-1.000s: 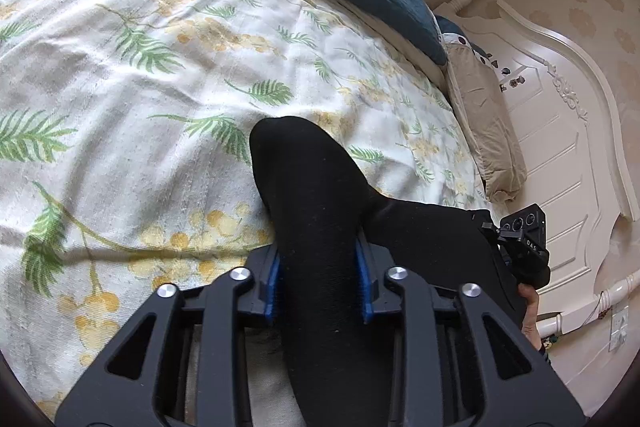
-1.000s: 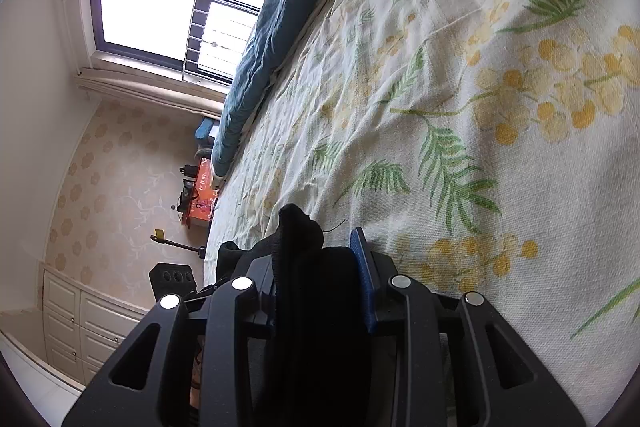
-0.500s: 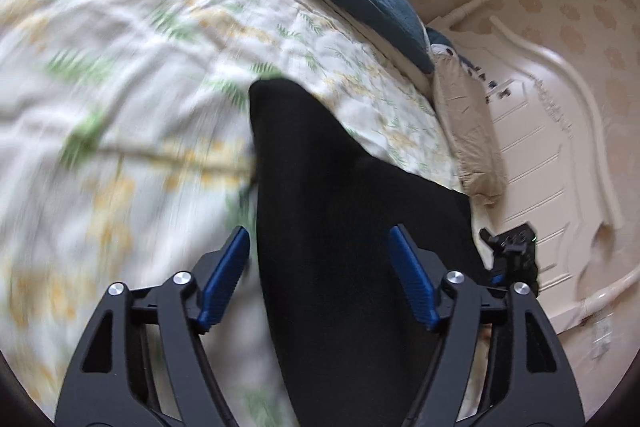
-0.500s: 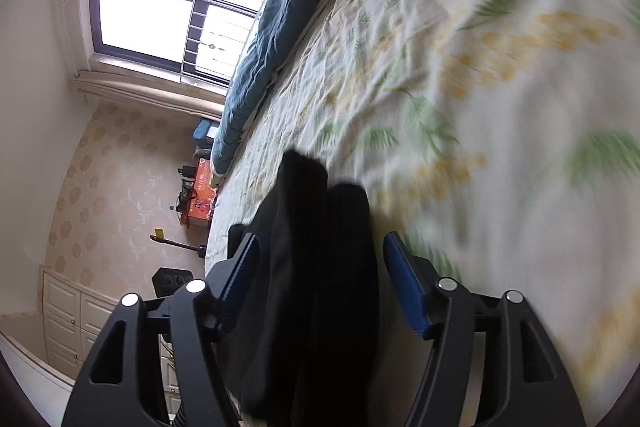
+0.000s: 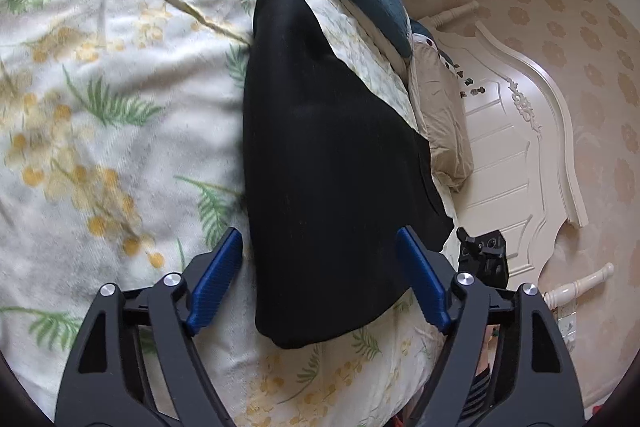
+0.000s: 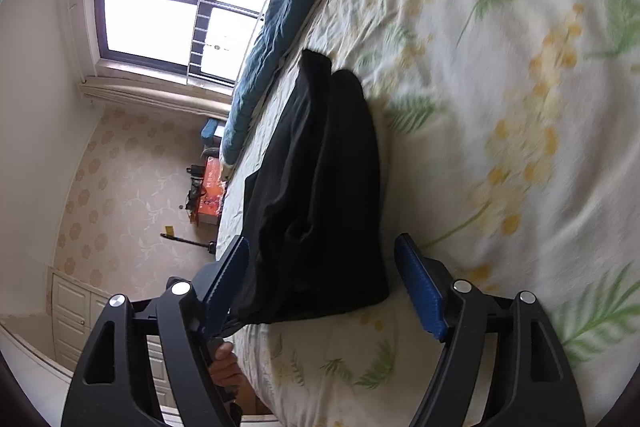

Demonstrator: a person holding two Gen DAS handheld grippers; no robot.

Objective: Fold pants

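With both the left claw (image 5: pixel 318 281) and right claw (image 6: pixel 322 285) spread apart and empty, the folded black fabric pants (image 5: pixel 320 163) near the edge of the floral-sheeted bed (image 5: pixel 100 107) could slump unfolded.

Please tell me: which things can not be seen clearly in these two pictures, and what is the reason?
- Left wrist view: the pants are plain black, so layers and fold lines cannot be read.
- Left wrist view: the other gripper is mostly hidden behind the near finger.
- Right wrist view: the sheet print is blurred.
- Right wrist view: the orange box lettering is too small.
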